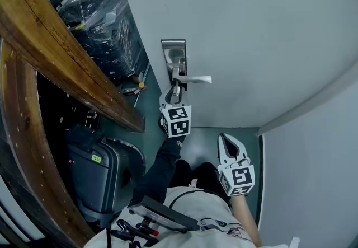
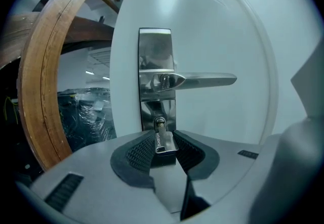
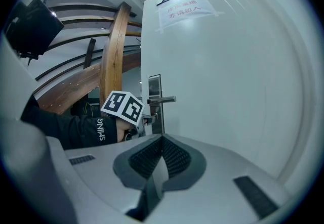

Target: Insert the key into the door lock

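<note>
A steel lock plate (image 2: 156, 79) with a lever handle (image 2: 202, 80) is mounted on the white door (image 1: 251, 34). My left gripper (image 2: 164, 149) is shut on a silver key (image 2: 163, 139), and the key's tip sits in the keyhole (image 2: 159, 123) under the handle. In the head view the left gripper (image 1: 174, 96) is right at the lock plate (image 1: 174, 56). My right gripper (image 1: 227, 143) hangs lower and to the right, away from the door, its jaws closed together with nothing between them (image 3: 161, 154).
A curved wooden rail (image 1: 61, 62) runs along the left. Black wrapped bundles (image 1: 106, 17) lie behind it and a dark suitcase (image 1: 98, 171) stands on the floor at the left. A white wall (image 1: 313, 174) closes the right side.
</note>
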Demonstrator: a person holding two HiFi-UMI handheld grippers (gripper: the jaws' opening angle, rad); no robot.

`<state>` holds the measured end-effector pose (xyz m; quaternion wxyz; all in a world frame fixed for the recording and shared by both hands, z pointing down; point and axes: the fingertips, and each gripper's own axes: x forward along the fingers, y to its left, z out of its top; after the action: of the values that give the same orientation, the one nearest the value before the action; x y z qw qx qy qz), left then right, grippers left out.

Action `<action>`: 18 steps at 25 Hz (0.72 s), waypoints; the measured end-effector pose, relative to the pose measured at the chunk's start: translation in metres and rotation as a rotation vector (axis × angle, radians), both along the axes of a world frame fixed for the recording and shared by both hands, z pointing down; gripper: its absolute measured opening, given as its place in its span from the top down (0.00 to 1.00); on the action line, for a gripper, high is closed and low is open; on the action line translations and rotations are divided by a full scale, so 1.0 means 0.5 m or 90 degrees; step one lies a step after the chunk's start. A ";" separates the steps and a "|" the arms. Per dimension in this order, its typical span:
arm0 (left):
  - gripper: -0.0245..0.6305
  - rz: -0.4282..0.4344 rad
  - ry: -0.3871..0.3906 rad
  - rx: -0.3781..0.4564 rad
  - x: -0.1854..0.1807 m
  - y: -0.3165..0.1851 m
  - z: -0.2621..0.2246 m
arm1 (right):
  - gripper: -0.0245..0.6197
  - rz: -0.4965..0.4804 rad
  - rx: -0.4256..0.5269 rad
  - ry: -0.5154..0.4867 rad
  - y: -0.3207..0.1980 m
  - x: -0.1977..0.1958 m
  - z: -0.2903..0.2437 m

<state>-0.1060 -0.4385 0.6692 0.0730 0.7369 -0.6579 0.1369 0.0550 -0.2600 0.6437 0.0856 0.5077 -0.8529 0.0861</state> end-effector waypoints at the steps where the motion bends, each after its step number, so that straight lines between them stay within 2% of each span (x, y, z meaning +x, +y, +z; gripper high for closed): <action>1: 0.78 -0.001 -0.007 0.002 0.000 -0.001 0.000 | 0.95 0.001 -0.002 -0.001 0.000 0.002 0.003; 18: 0.78 -0.023 -0.025 -0.007 0.000 -0.074 0.007 | 0.95 0.026 -0.027 -0.011 0.018 0.048 0.039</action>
<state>-0.1061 -0.4756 0.6727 0.0669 0.7216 -0.6717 0.1537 0.0789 -0.2510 0.6634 0.0869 0.5224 -0.8411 0.1101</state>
